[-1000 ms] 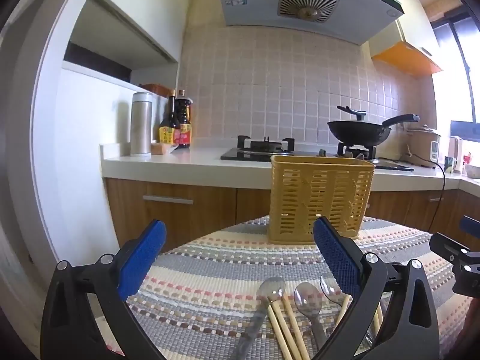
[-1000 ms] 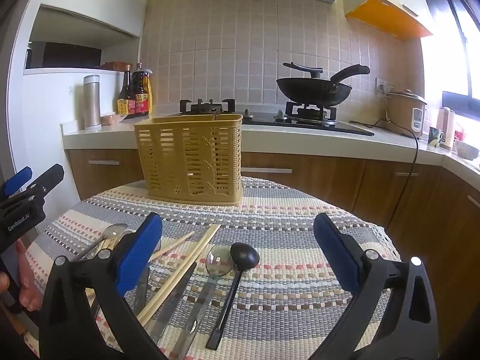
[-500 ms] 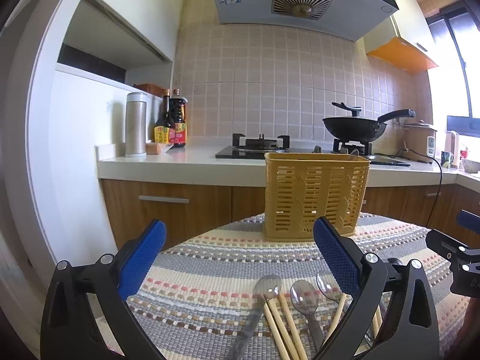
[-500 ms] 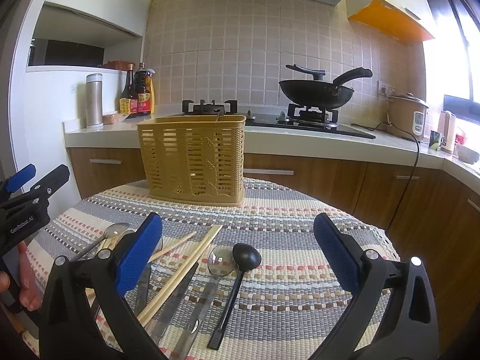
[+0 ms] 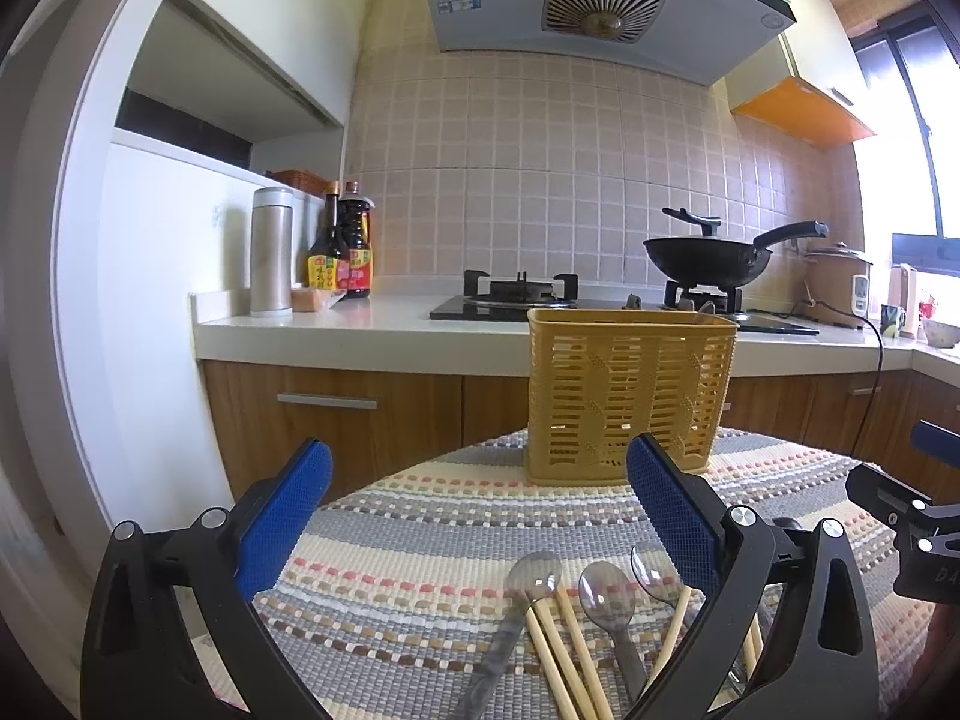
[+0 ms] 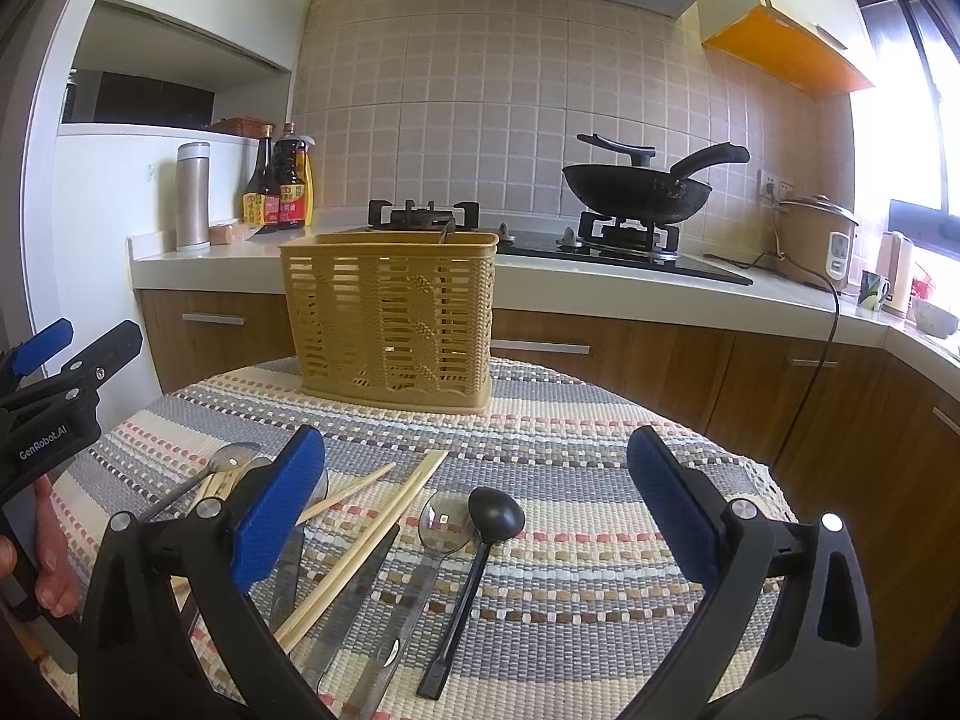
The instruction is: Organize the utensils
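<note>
Currently I hold both tongs spread wide and empty above the striped cloth [image 6: 600,420]: the left gripper [image 5: 480,510] hangs over the clear spoons [image 5: 606,588] and chopsticks [image 5: 558,642], and the right gripper [image 6: 477,492] over the black spoon [image 6: 495,513], presumably so either can drop onto a piece without first repositioning. The utensils lie loose and flat on the cloth at its near edge, handles toward me, some overlapping. The yellow slatted basket [image 6: 390,318] stands upright well behind them at the far edge, with what seems to be one handle already showing above its rim.
</note>
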A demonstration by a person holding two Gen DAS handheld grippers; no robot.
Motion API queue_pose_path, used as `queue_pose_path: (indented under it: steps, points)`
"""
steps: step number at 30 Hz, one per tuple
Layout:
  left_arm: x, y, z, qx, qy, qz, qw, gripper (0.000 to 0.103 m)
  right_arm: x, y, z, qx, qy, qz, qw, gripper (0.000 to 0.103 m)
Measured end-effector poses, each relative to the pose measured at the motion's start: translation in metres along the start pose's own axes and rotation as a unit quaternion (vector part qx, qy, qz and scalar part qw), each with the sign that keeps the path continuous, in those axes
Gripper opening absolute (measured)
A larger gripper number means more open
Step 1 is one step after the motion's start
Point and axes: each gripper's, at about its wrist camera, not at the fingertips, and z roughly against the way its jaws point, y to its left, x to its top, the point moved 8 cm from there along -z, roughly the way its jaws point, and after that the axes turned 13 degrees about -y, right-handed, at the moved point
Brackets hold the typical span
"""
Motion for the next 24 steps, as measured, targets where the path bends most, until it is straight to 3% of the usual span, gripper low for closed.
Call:
queue_pose_path:
  steps: [24]
  points:
    - [-0.0055, -0.0001, -0.0020, -0.001, 0.005, 0.001, 1.0000, 0.096, -0.0019, 0.0054, 0.0015, 0.011, -0.001, 0.009, 1.000, 0.096]
